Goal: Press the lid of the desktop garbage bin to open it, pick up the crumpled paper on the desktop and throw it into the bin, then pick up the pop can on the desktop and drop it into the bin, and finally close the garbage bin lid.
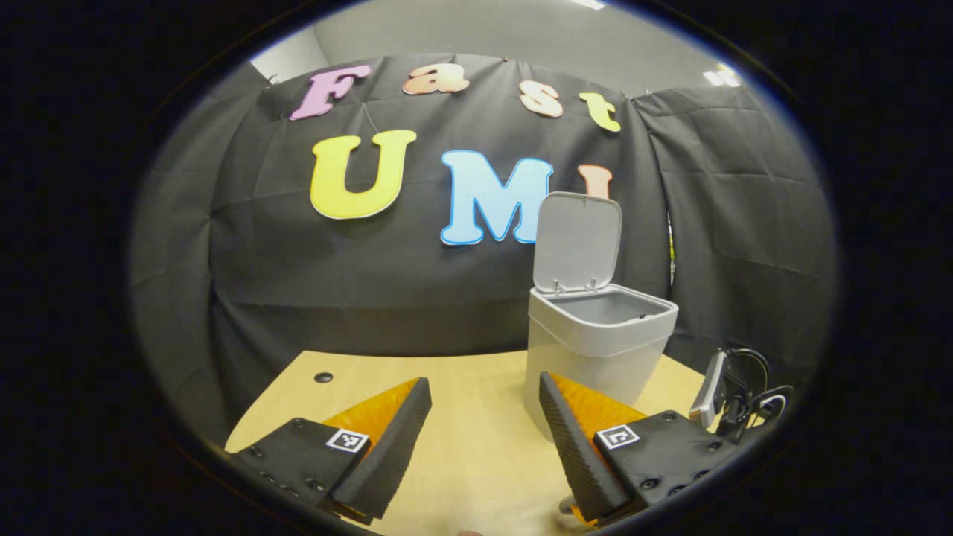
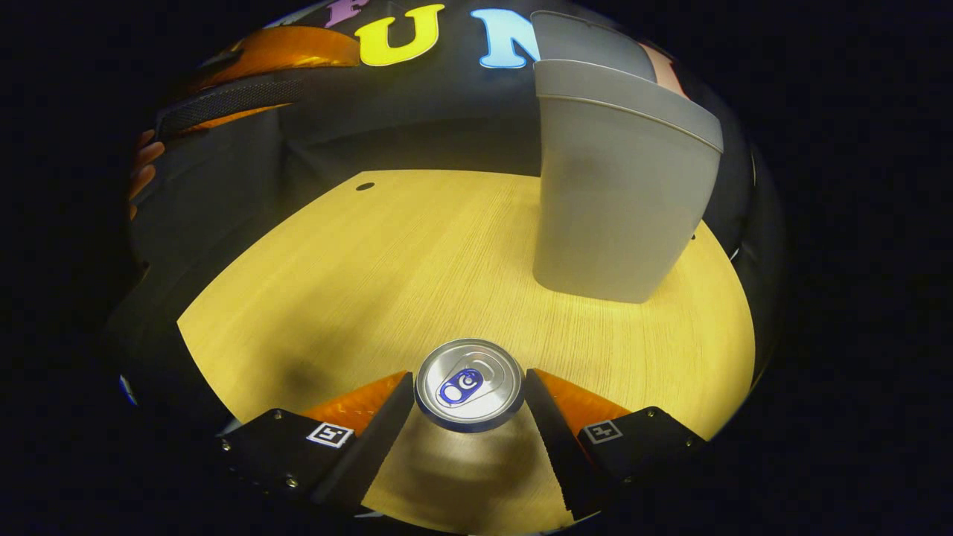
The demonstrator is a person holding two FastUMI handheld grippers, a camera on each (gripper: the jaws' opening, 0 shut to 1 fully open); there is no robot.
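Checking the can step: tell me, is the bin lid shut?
No: in the left gripper view the lid stands upright behind the open mouth of the bin.

Lying under everything, a pale wooden desk [image 1: 476,447] with a small dark hole [image 1: 323,377]; sitting at its right edge, a cabled device [image 1: 733,398].

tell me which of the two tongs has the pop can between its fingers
The right tongs: the pop can stands upright between its fingers. The left tongs hang open with nothing between them, facing the open bin.
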